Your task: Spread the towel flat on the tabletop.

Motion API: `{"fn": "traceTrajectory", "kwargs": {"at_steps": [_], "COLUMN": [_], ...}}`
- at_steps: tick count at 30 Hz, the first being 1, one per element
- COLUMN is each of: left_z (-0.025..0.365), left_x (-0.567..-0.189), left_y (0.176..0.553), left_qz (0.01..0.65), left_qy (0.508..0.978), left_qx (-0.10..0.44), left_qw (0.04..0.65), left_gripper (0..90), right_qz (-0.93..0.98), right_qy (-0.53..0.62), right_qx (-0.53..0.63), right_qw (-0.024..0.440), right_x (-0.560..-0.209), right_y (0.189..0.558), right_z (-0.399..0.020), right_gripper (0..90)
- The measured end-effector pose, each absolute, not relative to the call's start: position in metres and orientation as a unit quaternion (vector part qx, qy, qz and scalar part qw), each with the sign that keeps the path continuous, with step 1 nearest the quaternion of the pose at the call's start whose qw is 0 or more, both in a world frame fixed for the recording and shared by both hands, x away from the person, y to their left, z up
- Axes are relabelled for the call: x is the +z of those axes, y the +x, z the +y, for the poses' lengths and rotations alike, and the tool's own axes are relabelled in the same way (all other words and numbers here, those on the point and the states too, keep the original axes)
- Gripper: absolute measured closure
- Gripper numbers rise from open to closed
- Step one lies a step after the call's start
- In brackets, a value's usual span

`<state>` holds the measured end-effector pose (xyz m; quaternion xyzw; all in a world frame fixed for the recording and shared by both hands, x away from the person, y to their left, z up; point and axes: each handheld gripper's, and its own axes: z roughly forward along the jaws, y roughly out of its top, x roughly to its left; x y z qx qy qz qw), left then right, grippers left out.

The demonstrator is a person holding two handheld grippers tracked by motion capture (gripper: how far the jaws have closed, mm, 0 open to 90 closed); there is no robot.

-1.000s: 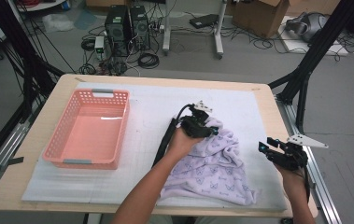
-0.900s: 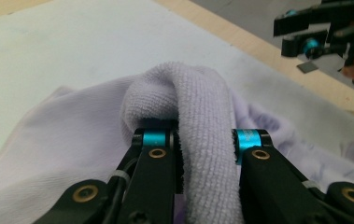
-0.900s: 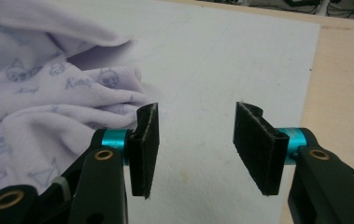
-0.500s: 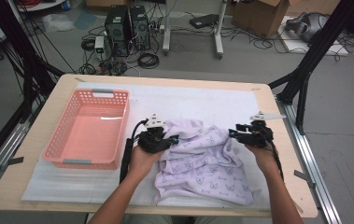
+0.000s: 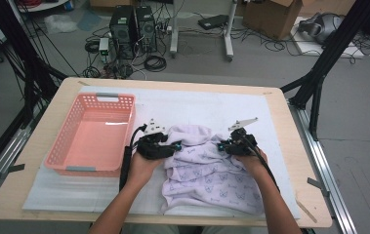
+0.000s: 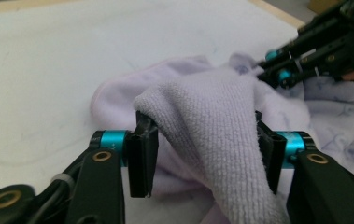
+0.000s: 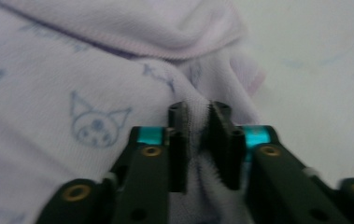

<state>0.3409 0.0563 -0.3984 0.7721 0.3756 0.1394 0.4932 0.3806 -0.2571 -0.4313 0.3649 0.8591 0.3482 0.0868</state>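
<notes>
moved: both hands have come in onto the towel (image 5: 207,170) since the earlier frames; my left tool (image 5: 175,146) slid from mid-cloth to the far-left corner, my right tool (image 5: 220,145) came in off the worktop edge to the far-right fold.
left tool: jaws have just been opening; they stand apart with a thick hump of towel (image 6: 212,135) between them, pads at the cloth's sides, not pinching.
right tool: jaws have just been closing; now clamped on a thin ridge of towel (image 7: 198,140), seen in the right gripper view (image 7: 198,135).
towel: crumpled, lilac print, near-centre of the white mat (image 5: 251,105), right of the pink basket (image 5: 75,168).
step: I judge it's getting two corner grips to spread or fold.
do well: close left on a single edge, not the bunched hump; keep both grips level, then pull apart evenly.
risk: left grabs double layers, cloth stays wadded.
</notes>
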Motion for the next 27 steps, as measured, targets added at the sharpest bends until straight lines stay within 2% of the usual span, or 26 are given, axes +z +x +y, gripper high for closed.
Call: {"fn": "traceTrajectory", "kwargs": {"at_steps": [1, 6, 10, 11, 12, 14, 15, 17, 20, 23, 27], "left_z": [0.052, 0.023, 0.0, -0.003, -0.005, -0.006, -0.005, 0.001, 0.012, 0.027, 0.043], "left_x": [-0.395, -0.383, -0.383, -0.385, -0.387, -0.391, -0.393, -0.398, -0.402, -0.403, -0.41], "left_y": [0.342, 0.352, 0.356, 0.356, 0.357, 0.357, 0.357, 0.355, 0.35, 0.34, 0.33], "left_qz": [0.369, 0.332, 0.316, 0.312, 0.304, 0.298, 0.304, 0.321, 0.335, 0.346, 0.361], "left_qy": [0.773, 0.792, 0.804, 0.809, 0.818, 0.834, 0.835, 0.83, 0.822, 0.81, 0.798], "left_qx": [0.141, 0.136, 0.134, 0.13, 0.127, 0.126, 0.13, 0.128, 0.119, 0.119, 0.126], "left_qw": [0.496, 0.493, 0.485, 0.481, 0.472, 0.447, 0.44, 0.438, 0.445, 0.458, 0.465], "left_gripper": [48.4, 47.0, 47.3, 49.0, 55.8, 76.7, 80.5, 82.7, 82.9, 82.9, 83.0], "right_qz": [0.859, 0.852, 0.822, 0.823, 0.828, 0.836, 0.836, 0.83, 0.805, 0.778, 0.768], "right_qy": [0.366, 0.365, 0.373, 0.372, 0.368, 0.355, 0.347, 0.345, 0.361, 0.374, 0.386], "right_qx": [0.349, 0.365, 0.424, 0.423, 0.419, 0.413, 0.417, 0.431, 0.458, 0.479, 0.476], "right_qw": [0.074, 0.09, 0.07, 0.068, 0.066, 0.072, 0.076, 0.082, 0.105, 0.157, 0.187], "right_x": [-0.431, -0.425, -0.421, -0.421, -0.422, -0.423, -0.423, -0.42, -0.411, -0.395, -0.388], "right_y": [0.376, 0.342, 0.318, 0.313, 0.308, 0.3, 0.297, 0.294, 0.298, 0.306, 0.327], "right_z": [-0.262, -0.299, -0.332, -0.336, -0.339, -0.34, -0.342, -0.346, -0.353, -0.358, -0.352], "right_gripper": [84.5, 84.8, 84.8, 84.8, 84.8, 84.4, 83.7, 80.3, 69.6, 71.0, 71.6]}}
